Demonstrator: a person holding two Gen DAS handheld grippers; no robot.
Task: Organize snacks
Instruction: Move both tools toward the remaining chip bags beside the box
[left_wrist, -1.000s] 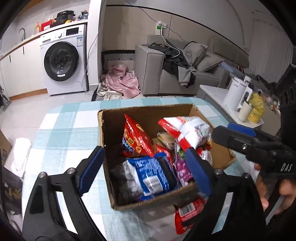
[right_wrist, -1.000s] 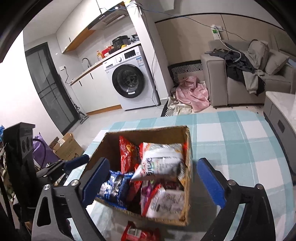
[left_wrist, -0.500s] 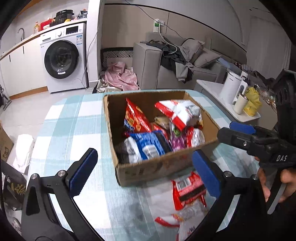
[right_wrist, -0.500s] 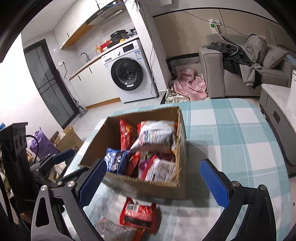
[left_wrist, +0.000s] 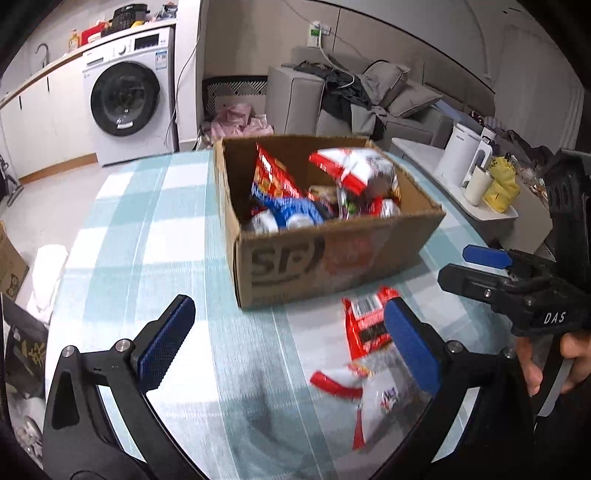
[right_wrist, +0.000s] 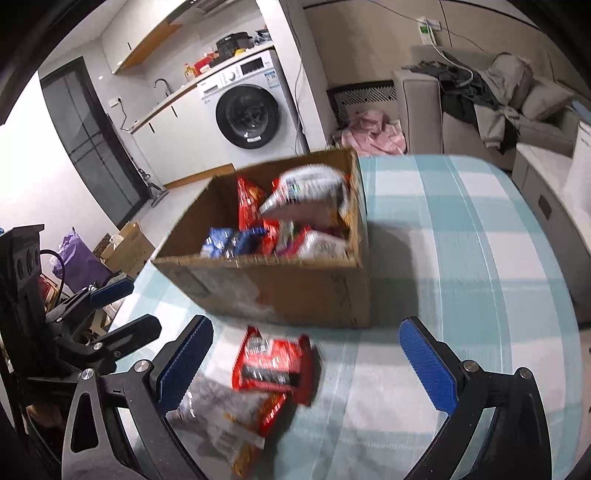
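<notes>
A cardboard box (left_wrist: 332, 254) (right_wrist: 295, 288) full of several snack bags stands on the checked table. In front of it lie a red snack packet (left_wrist: 365, 317) (right_wrist: 273, 365) and a white-and-red bag (left_wrist: 380, 398) (right_wrist: 221, 417). My left gripper (left_wrist: 291, 350) is open and empty above the table, short of the box; it also shows in the right wrist view (right_wrist: 122, 310). My right gripper (right_wrist: 306, 365) is open and empty, above the red packet; it also shows in the left wrist view (left_wrist: 476, 266).
The table has a teal-and-white checked cloth (left_wrist: 155, 236). Beyond it are a washing machine (left_wrist: 125, 99), a grey sofa with clothes (left_wrist: 354, 99), and a side counter with a white kettle (left_wrist: 461, 155). Cardboard and bags sit on the floor at left (right_wrist: 125, 243).
Both grippers have pulled back from the box toward the near table edge. The box now looks farther off, and the two loose packets in front of it have come into view.
</notes>
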